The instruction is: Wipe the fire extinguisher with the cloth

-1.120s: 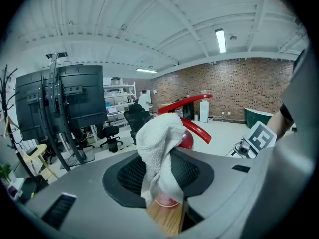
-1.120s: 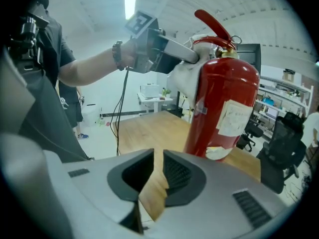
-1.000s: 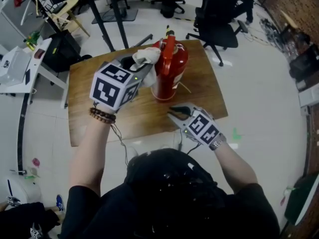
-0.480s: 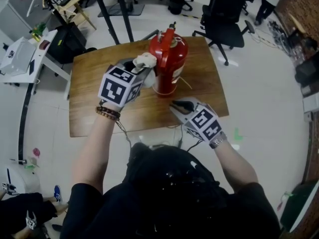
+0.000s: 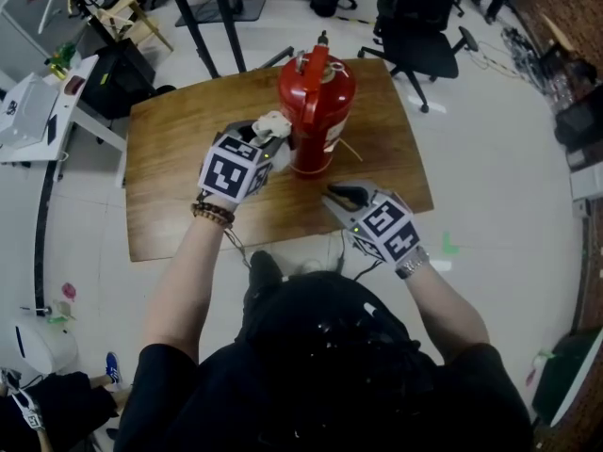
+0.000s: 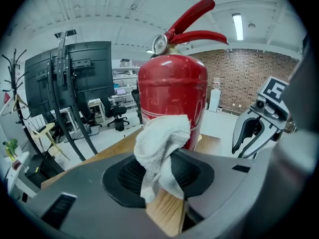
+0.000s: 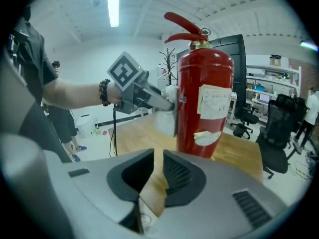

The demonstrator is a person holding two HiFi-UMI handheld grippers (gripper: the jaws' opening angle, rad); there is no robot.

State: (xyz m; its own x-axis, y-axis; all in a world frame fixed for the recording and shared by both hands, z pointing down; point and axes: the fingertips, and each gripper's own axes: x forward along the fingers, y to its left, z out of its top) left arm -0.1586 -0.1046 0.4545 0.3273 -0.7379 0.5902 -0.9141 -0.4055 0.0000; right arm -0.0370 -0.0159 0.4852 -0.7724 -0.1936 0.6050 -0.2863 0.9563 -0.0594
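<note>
A red fire extinguisher (image 5: 316, 102) stands upright at the back middle of the wooden table (image 5: 179, 196). My left gripper (image 5: 273, 139) is shut on a white cloth (image 5: 271, 123), which presses against the cylinder's left side. In the left gripper view the cloth (image 6: 162, 143) bunches between the pads right in front of the red body (image 6: 172, 88). My right gripper (image 5: 341, 196) hovers low near the table's front right, apart from the extinguisher, jaws slightly open with nothing between them. The right gripper view shows the extinguisher (image 7: 204, 98) with its paper label, and the cloth (image 7: 164, 118) held on it.
Black office chairs (image 5: 415, 36) stand behind the table. A white desk (image 5: 38, 111) is at the left, with black stand legs (image 5: 212, 26) at the back. A person (image 7: 60, 118) stands on the floor beyond the table. The table's front edge lies just below both grippers.
My left gripper has slid down the extinguisher's left side with the cloth, from near the top to about mid-height. The right gripper has stayed in place.
</note>
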